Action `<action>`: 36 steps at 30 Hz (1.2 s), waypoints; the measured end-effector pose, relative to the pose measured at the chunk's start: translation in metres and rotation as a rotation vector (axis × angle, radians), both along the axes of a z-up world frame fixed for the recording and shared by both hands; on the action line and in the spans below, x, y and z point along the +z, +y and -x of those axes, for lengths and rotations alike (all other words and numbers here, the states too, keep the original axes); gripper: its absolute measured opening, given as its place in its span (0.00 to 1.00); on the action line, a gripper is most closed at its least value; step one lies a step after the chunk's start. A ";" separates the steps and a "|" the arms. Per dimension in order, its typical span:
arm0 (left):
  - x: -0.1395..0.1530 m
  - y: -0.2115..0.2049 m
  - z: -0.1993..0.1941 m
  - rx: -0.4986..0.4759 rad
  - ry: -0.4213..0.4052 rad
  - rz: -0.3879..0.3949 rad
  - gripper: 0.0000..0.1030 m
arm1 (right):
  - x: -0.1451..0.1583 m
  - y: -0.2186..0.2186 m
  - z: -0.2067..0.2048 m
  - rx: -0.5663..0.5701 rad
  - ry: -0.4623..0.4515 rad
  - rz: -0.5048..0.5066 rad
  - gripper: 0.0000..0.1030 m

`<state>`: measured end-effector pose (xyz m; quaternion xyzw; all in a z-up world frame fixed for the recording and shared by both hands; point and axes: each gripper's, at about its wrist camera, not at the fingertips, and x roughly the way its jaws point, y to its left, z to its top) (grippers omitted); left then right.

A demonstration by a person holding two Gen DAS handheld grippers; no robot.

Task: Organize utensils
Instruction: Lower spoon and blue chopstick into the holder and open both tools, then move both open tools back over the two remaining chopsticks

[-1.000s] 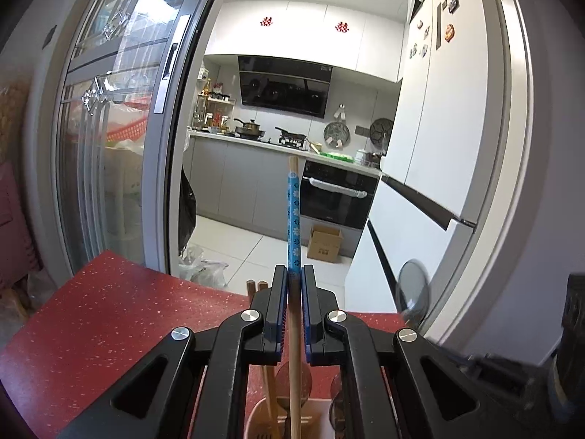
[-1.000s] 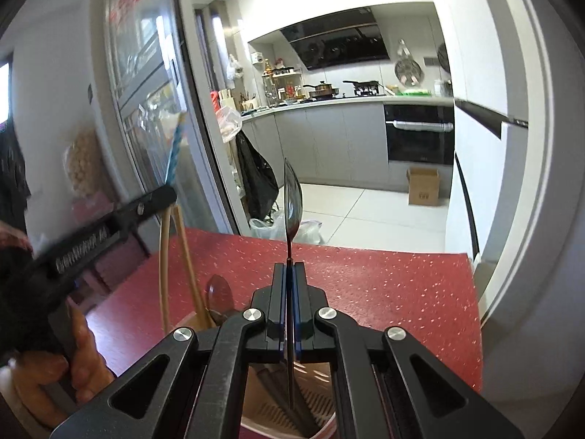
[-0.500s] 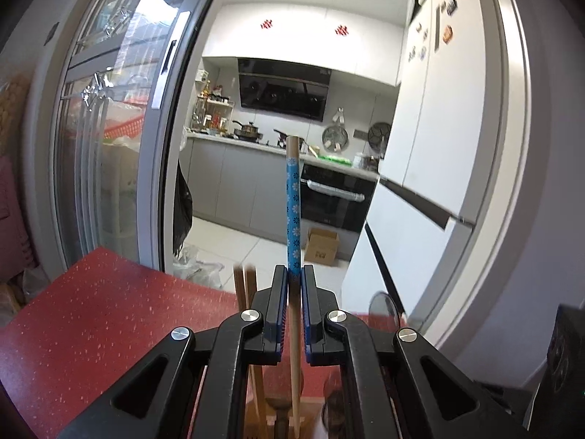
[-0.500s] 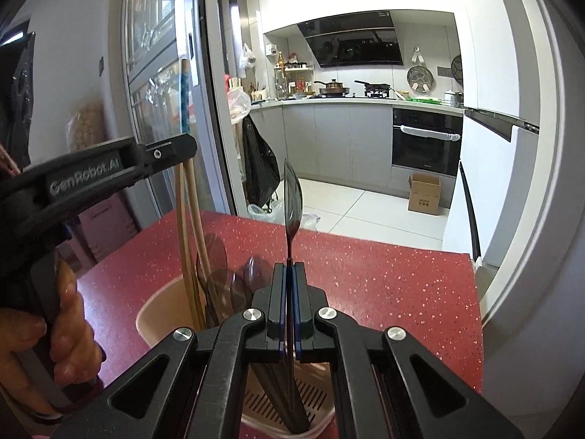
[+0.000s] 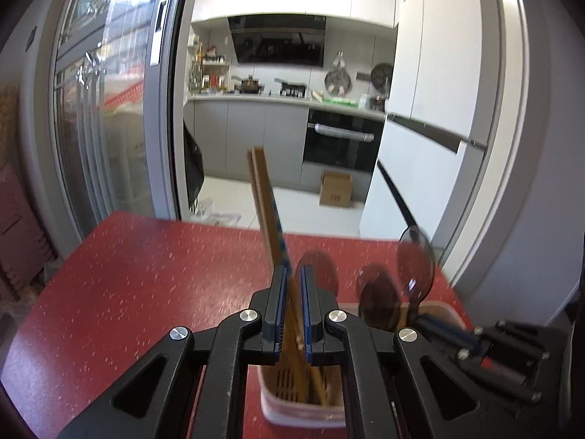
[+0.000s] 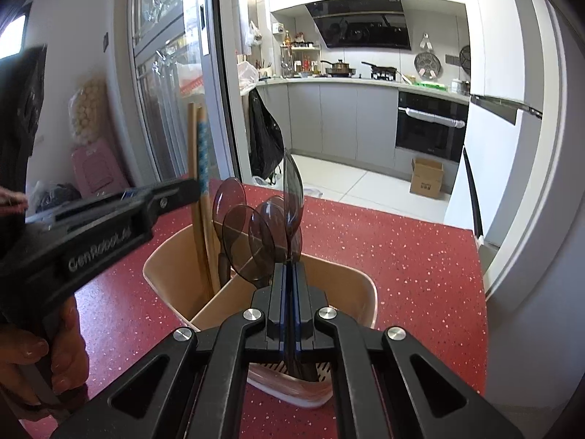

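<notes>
The chopsticks stand tilted in the holder, between the slightly parted jaws of the left gripper, which seems released. A spoon is clenched upright by the right gripper over the holder; it should be lowered straight before release.

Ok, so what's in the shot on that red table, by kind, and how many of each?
Translucent dark spoons: 5
Chopsticks: 3 (they overlap, so this count is less certain)
Beige utensil holder: 1
Total: 9
</notes>
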<state>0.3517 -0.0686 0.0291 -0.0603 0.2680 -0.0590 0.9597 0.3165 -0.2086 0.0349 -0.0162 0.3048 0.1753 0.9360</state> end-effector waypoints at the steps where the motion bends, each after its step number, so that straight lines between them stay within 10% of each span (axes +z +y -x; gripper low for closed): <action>1: -0.002 0.001 0.001 0.000 0.011 0.002 0.35 | 0.001 -0.001 -0.001 -0.003 0.008 -0.004 0.04; 20: -0.023 0.016 0.107 -0.074 0.146 -0.068 0.36 | 0.003 -0.019 0.074 -0.059 0.199 -0.117 0.55; 36: -0.088 0.041 0.206 -0.050 0.314 -0.009 0.36 | -0.049 -0.027 0.166 -0.111 0.427 -0.210 0.73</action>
